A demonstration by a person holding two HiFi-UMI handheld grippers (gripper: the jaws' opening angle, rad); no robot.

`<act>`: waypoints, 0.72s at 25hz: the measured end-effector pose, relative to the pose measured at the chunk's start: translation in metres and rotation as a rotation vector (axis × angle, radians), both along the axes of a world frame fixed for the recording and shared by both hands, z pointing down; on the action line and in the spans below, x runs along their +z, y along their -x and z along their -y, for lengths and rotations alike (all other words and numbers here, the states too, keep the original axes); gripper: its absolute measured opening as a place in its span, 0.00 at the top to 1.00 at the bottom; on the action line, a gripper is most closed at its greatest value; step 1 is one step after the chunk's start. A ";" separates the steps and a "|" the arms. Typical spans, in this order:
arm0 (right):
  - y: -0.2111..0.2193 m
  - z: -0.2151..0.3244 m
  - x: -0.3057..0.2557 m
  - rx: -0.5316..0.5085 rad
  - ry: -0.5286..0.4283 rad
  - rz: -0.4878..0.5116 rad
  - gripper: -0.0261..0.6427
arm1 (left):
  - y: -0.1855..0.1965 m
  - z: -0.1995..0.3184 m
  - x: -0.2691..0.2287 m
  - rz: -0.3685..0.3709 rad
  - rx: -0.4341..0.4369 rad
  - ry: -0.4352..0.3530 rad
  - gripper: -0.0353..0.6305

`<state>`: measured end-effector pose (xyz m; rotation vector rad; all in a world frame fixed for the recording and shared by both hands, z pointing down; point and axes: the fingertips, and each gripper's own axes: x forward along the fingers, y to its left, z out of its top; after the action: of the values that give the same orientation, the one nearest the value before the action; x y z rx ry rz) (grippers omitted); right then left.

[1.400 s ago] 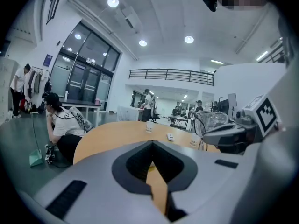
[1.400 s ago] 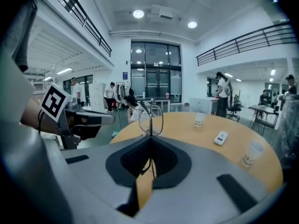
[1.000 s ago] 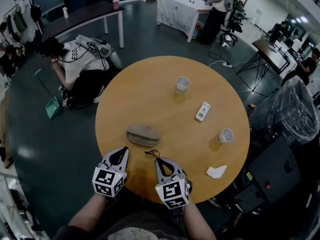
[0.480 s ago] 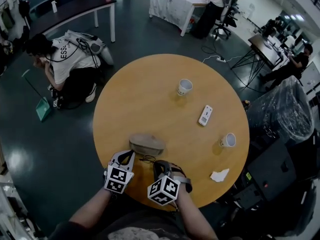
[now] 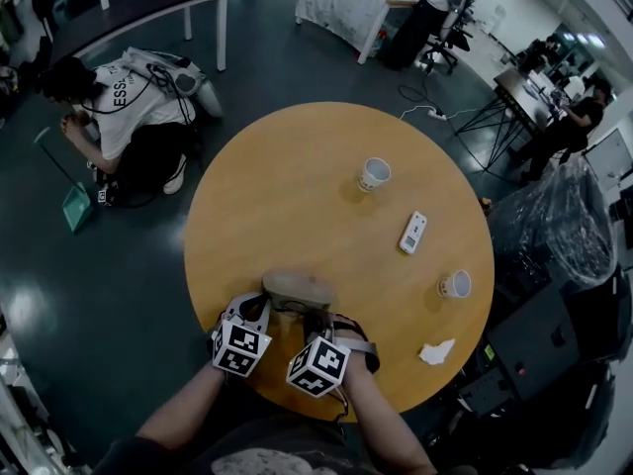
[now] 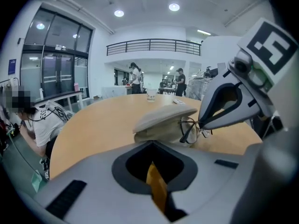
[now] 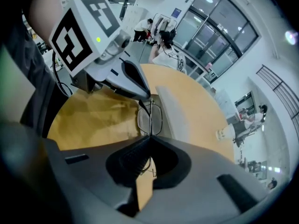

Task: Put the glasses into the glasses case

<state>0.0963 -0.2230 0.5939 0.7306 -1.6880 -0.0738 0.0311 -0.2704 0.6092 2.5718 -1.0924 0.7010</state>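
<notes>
Glasses (image 7: pixel 150 119) clamped in right gripper (image 7: pixel 148 138), beside glasses case (image 6: pixel 161 119).

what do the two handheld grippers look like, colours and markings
They match. The left gripper and right gripper have pale grey plastic bodies that taper into two pointed jaws lined with dark ribbed pads. Each carries a white cube printed with black square markers. The forearms show no sleeves.
</notes>
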 end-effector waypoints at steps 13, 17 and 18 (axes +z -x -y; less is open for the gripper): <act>0.017 0.037 -0.003 0.000 -0.033 -0.055 0.98 | -0.002 0.001 0.002 0.010 0.055 -0.025 0.94; 0.023 0.044 0.005 -0.066 -0.020 -0.078 0.98 | -0.002 0.001 0.002 0.006 0.059 -0.025 0.94; 0.023 0.045 0.007 -0.081 -0.017 -0.085 0.98 | -0.003 0.000 0.001 0.002 0.059 -0.025 0.94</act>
<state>0.0732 -0.2682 0.6006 0.6631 -1.6374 -0.1736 0.0338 -0.2705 0.6105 2.6344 -1.0361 0.7085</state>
